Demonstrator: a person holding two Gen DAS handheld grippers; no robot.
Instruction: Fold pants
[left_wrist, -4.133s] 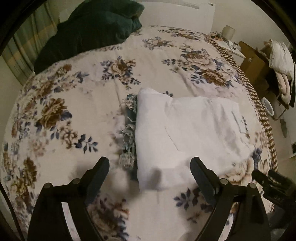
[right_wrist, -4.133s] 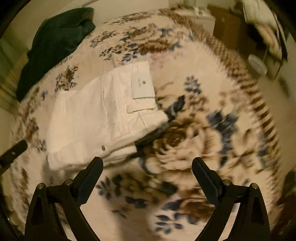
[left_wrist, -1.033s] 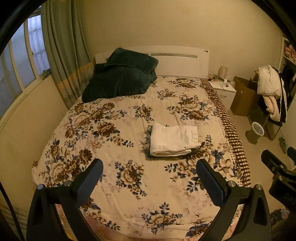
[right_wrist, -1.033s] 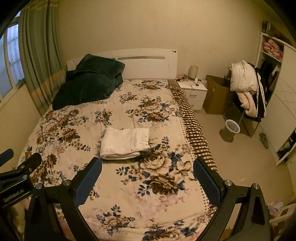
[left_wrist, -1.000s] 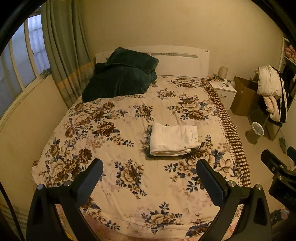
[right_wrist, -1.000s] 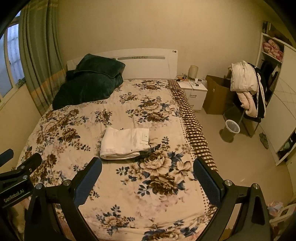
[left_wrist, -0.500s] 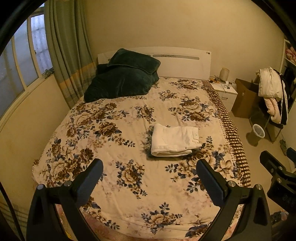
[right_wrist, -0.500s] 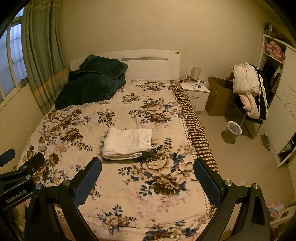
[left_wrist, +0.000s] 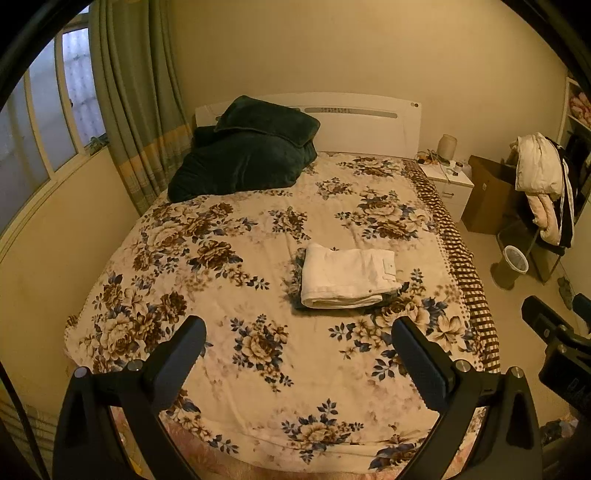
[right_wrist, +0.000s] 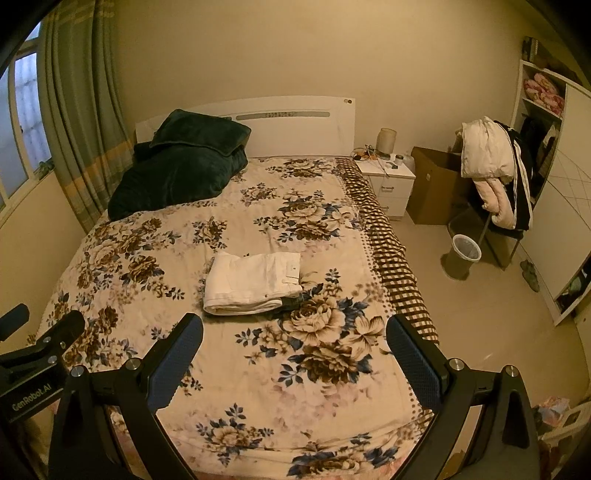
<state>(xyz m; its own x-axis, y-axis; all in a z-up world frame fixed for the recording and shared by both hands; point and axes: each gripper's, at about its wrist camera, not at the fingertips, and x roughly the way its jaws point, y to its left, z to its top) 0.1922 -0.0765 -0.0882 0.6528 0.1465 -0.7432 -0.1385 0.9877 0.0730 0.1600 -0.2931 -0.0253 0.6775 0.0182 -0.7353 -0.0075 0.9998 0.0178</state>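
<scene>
White pants (left_wrist: 349, 277) lie folded in a flat rectangle on the floral bedspread (left_wrist: 236, 295), on top of a darker folded garment whose edge shows beneath. They also show in the right wrist view (right_wrist: 253, 282). My left gripper (left_wrist: 299, 341) is open and empty, held back past the foot of the bed, far from the pants. My right gripper (right_wrist: 293, 338) is open and empty too, also back from the bed. The right gripper's body shows at the right edge of the left wrist view (left_wrist: 554, 339).
A dark green blanket and pillow (left_wrist: 247, 155) lie at the head of the bed. A white nightstand (right_wrist: 388, 181), a cardboard box (right_wrist: 432, 184), a chair hung with clothes (right_wrist: 495, 173) and a waste bin (right_wrist: 465, 254) stand right of the bed. Curtains (left_wrist: 129, 110) hang left.
Since 4 s ago both grippers pulled far back from the folded pants. In the last second both views shifted only slightly; the pants have not moved.
</scene>
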